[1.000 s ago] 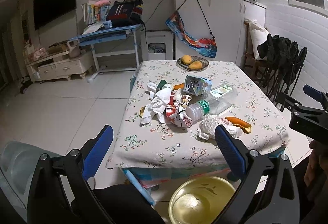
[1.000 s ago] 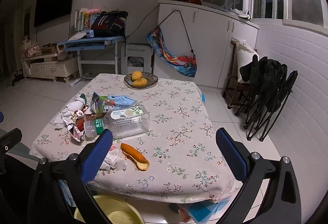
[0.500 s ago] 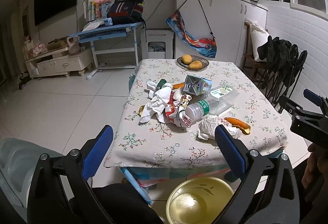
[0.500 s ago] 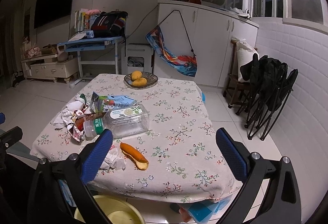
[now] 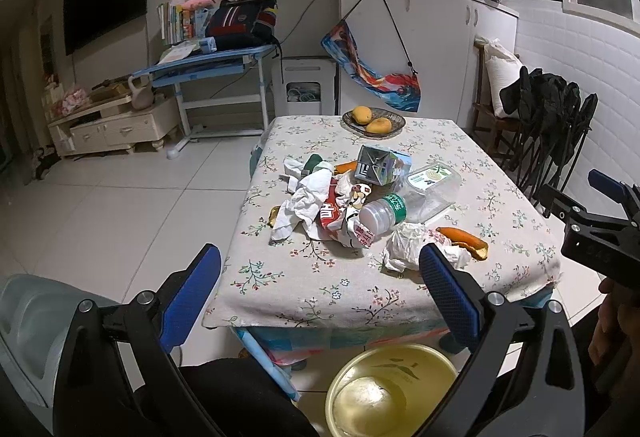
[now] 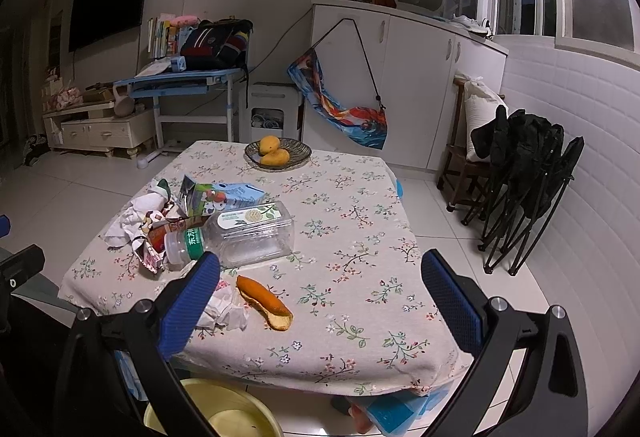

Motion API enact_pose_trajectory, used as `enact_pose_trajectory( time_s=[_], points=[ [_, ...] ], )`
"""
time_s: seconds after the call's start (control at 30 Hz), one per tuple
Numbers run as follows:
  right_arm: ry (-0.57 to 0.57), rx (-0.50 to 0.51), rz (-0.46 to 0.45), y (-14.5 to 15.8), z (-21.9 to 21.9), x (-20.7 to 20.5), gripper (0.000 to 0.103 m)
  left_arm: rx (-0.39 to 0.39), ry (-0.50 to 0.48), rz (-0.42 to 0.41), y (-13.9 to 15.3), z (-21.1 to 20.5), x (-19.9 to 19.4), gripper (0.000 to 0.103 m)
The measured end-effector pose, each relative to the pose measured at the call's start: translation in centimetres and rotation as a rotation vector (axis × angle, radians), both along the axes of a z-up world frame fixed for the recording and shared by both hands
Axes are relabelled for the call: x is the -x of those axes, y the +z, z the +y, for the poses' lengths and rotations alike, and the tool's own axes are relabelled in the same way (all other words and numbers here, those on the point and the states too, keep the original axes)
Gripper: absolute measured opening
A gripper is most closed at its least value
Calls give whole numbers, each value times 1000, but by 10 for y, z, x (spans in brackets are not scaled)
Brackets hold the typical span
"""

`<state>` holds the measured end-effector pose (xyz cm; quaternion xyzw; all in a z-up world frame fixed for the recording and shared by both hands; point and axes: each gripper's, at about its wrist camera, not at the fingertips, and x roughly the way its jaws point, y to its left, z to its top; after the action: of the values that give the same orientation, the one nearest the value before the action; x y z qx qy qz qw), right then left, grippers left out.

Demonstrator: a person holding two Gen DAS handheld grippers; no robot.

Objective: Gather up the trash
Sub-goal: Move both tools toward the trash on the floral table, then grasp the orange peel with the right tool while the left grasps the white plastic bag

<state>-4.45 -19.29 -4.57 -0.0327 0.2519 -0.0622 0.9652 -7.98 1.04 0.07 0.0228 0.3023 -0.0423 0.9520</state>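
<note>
Trash lies on the floral tablecloth: a clear plastic bottle point(image 5: 416, 199) point(image 6: 240, 233), a milk carton point(image 5: 380, 167) point(image 6: 220, 197), a red snack wrapper point(image 5: 340, 221), white crumpled tissues point(image 5: 304, 201) point(image 5: 408, 245), and an orange peel point(image 5: 464, 239) point(image 6: 264, 301). A yellow basin point(image 5: 390, 391) point(image 6: 216, 413) stands on the floor below the table's near edge. My left gripper point(image 5: 320, 293) is open and empty, held short of the table. My right gripper point(image 6: 320, 297) is open and empty above the near edge; it also shows in the left wrist view point(image 5: 600, 221).
A basket with two mangoes point(image 5: 374, 121) point(image 6: 276, 153) sits at the table's far end. Black folded chairs point(image 6: 528, 173) lean on the right wall. A blue desk point(image 5: 208, 69), a low cabinet point(image 5: 112, 125) and white cupboards point(image 6: 400, 77) stand behind. A grey chair point(image 5: 28, 325) is at left.
Both grippers have shifted very slightly; the views are nearly the same. Nothing on the table has moved.
</note>
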Motion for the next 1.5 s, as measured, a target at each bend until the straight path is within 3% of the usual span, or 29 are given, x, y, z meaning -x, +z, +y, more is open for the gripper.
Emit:
enact_pose_trajectory(
  time_s=[0.33,0.43,0.67,0.87,0.93,1.0,1.1,1.2,1.37,1.5],
  points=[
    [26,6,34,-5,4,-2,97,-49,-11,6,-1,-9,-3,96],
    [45,11,63,-8,5,-6,97,-32,-9,8,-1,-5,-5,96],
    [101,-58,187,-27,0,-24,97,13,16,64,-11,8,-26,96],
    [94,-43,280,-46,0,-45,96,12,31,112,-26,12,-48,96],
    [98,-61,303,-50,-4,-53,89,10,32,124,-30,11,-55,96],
    [114,-64,338,-55,-4,-63,72,18,23,131,-33,10,-59,96],
    [153,-52,393,-64,-1,-77,58,15,7,135,-36,7,-64,96],
    [183,-39,434,-72,1,-86,54,13,-11,150,-41,1,-71,96],
    [198,-55,490,-84,-3,-97,51,92,-94,195,-50,-14,-79,96],
    [209,-69,520,-91,-2,-99,25,62,-170,205,-59,-44,-82,96]
  ],
)
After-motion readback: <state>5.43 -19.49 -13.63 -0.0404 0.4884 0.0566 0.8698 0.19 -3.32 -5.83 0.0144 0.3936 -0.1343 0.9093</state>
